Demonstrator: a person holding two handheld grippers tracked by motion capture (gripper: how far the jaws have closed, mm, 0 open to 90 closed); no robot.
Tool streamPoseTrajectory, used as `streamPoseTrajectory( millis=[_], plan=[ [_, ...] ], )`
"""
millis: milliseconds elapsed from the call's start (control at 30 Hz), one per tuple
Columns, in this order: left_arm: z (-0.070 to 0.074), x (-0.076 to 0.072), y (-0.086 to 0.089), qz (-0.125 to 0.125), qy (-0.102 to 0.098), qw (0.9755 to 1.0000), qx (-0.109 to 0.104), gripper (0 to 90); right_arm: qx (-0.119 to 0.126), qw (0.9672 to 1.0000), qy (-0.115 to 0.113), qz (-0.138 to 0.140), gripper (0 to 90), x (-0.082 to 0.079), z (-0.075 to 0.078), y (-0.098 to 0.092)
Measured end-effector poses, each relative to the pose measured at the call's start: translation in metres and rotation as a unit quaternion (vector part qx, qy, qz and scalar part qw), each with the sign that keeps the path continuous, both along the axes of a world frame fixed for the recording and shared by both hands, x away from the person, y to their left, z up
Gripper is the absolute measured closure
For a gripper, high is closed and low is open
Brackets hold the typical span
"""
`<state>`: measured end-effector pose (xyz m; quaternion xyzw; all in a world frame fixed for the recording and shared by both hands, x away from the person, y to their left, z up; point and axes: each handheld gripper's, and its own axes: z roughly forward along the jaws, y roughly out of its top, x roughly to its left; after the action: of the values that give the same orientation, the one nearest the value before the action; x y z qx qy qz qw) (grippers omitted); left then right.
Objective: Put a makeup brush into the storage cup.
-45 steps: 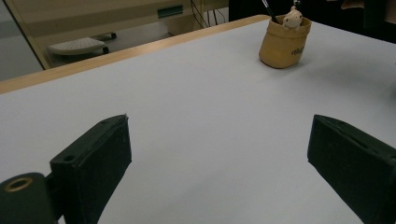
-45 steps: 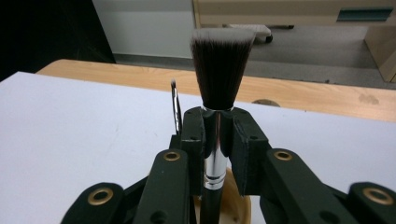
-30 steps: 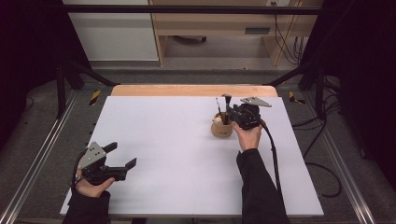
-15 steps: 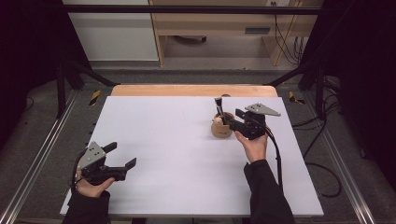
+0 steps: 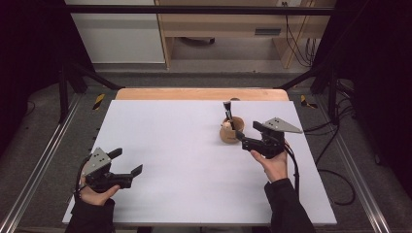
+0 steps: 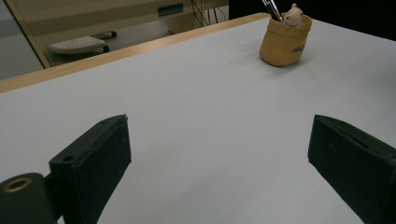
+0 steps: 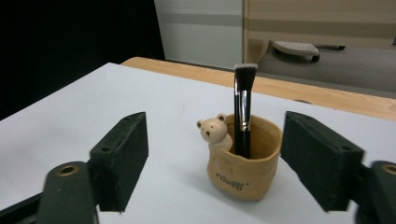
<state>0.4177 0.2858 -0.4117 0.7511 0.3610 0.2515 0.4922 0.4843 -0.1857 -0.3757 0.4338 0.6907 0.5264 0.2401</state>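
Jaws of the right gripper (image 5: pixel 241 141) have just been opening and are now standing spread, with nothing between them; the holder (image 7: pixel 243 158) is sitting just beyond their tips, not touching them. A black brush (image 7: pixel 243 112) is standing upright inside the holder, and a small bear (image 7: pixel 214 130) is sitting on its rim. The holder is resting on the white desk (image 5: pixel 184 160), right of the middle. Near the front left corner, the left gripper (image 5: pixel 127 162) is holding its jaws spread and empty.
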Motion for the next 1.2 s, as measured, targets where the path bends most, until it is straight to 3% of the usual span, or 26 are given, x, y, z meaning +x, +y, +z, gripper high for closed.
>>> streamPoseTrajectory(
  millis=[333, 767, 1200],
  plan=[
    [0.0, 0.0, 0.0, -0.001, 0.001, 1.0, -0.002, 5.3, -0.013, 0.9999, 0.01, 0.004, 12.9, -0.019, -0.007, -0.015],
    [0.0, 0.0, -0.002, -0.003, 0.003, 1.0, -0.003, 5.2, -0.007, 0.9998, -0.003, 0.016, 10.4, -0.04, -0.015, -0.03],
    [-0.001, -0.001, -0.002, -0.002, 0.003, 1.0, -0.004, 5.1, -0.009, 0.9999, -0.007, 0.008, 9.3, -0.055, -0.027, -0.049]
  ],
)
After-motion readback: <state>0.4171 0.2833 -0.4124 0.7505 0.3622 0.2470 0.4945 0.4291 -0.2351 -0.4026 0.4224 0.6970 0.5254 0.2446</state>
